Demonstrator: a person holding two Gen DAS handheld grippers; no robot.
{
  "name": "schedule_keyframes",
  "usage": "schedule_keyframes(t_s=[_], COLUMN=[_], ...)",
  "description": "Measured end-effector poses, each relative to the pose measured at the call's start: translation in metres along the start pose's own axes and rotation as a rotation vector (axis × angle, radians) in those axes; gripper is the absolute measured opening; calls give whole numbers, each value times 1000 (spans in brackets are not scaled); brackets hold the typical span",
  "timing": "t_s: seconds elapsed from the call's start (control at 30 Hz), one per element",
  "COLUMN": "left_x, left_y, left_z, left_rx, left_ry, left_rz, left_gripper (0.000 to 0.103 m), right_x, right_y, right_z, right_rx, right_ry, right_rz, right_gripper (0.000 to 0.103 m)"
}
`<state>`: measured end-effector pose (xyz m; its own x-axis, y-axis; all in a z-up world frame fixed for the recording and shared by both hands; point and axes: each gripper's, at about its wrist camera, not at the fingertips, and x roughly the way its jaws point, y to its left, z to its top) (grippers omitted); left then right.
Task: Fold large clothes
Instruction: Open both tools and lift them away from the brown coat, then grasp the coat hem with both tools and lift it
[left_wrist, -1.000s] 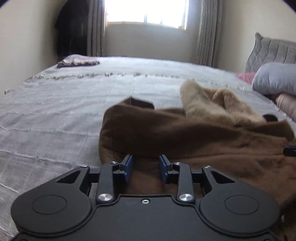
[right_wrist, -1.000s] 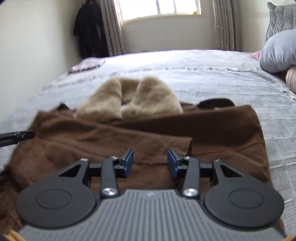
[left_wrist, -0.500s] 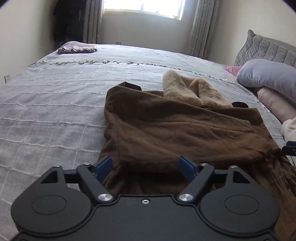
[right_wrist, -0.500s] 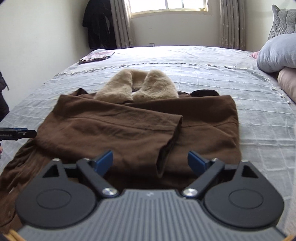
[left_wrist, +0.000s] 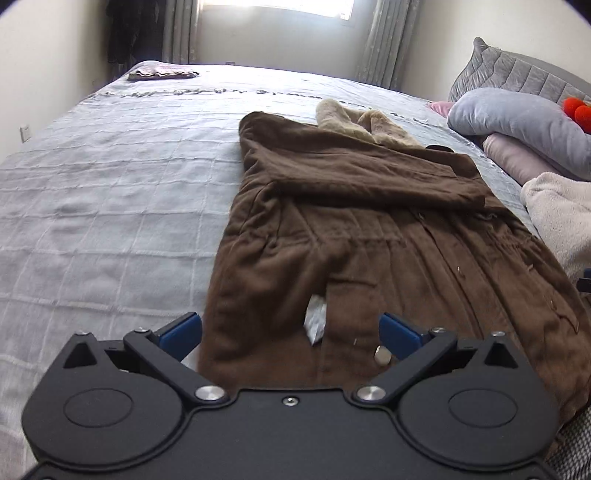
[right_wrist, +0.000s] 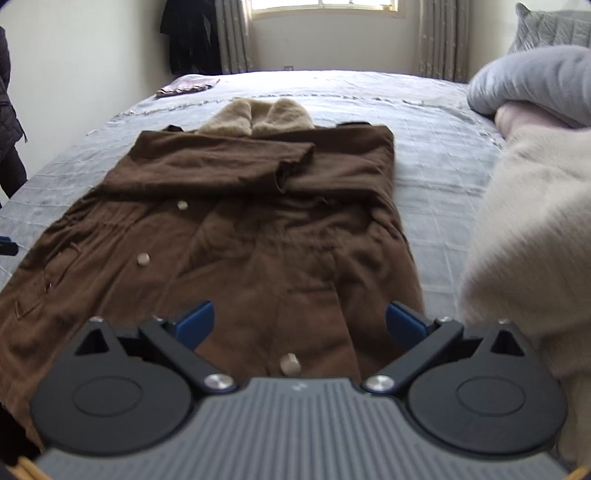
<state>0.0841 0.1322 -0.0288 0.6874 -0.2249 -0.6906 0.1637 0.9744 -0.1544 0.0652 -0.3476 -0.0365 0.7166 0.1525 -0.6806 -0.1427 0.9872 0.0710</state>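
Bed (left_wrist: 110, 192): grey quilted cover, window and curtains beyond its far edge
Brown coat (right_wrist: 229, 229): flat along the bed, pale fleece collar (right_wrist: 255, 116) at the far end, both sleeves crossed over the chest, hem nearest the cameras
Buttons: pale toggles down the front, one (right_wrist: 290, 363) near the hem
Left gripper (left_wrist: 290, 334): above the hem's left part, blue fingers opening wide, nothing pinched, cloth below untouched
Right gripper (right_wrist: 299, 319): above the hem's right part, fingers opening wide, empty
Pillows (left_wrist: 517, 125): grey and pink, at the right
Cream knit (right_wrist: 528, 229): just right of the coat
Folded cloth (left_wrist: 160, 72): far left corner
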Motion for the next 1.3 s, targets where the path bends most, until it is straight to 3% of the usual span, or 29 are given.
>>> schedule_keyframes(t_s=[0.3, 0.57, 0.73, 0.97, 1.03, 1.13, 1.23, 1.27, 1.3], left_x=[-20, -36, -33, -35, -34, -36, -34, -32, -31], left_y=[33, 55, 63, 68, 67, 61, 62, 65, 68], left_z=[-62, -91, -102, -111, -115, -120, -121, -121, -121], left_rx=[-60, -176, -259, -348, -360, -368, -405, -426, -452], left_ry=[37, 63, 57, 19, 32, 32, 43, 54, 64], left_rz=[30, -137, -226, -281, -318, -347, -342, -339, -337], left_gripper=[103, 103, 100, 100, 90, 80, 55, 40, 37], right_x=[-24, -32, -25, -26, -26, -28, -30, -30, -30], right_y=[-27, -56, -76, -90, -90, -84, -83, -84, -85], right_z=[-54, -85, -104, -125, -129, -130, -127, -126, -125], right_rx=[68, 155, 277, 439, 469, 471, 500, 513, 530], right_ry=[39, 57, 80, -7, -16, -7, 15, 27, 40], right_rz=[-44, -32, 58, 200, 250, 289, 303, 297, 293], right_gripper=[102, 103, 103, 102, 101, 89, 73, 57, 37])
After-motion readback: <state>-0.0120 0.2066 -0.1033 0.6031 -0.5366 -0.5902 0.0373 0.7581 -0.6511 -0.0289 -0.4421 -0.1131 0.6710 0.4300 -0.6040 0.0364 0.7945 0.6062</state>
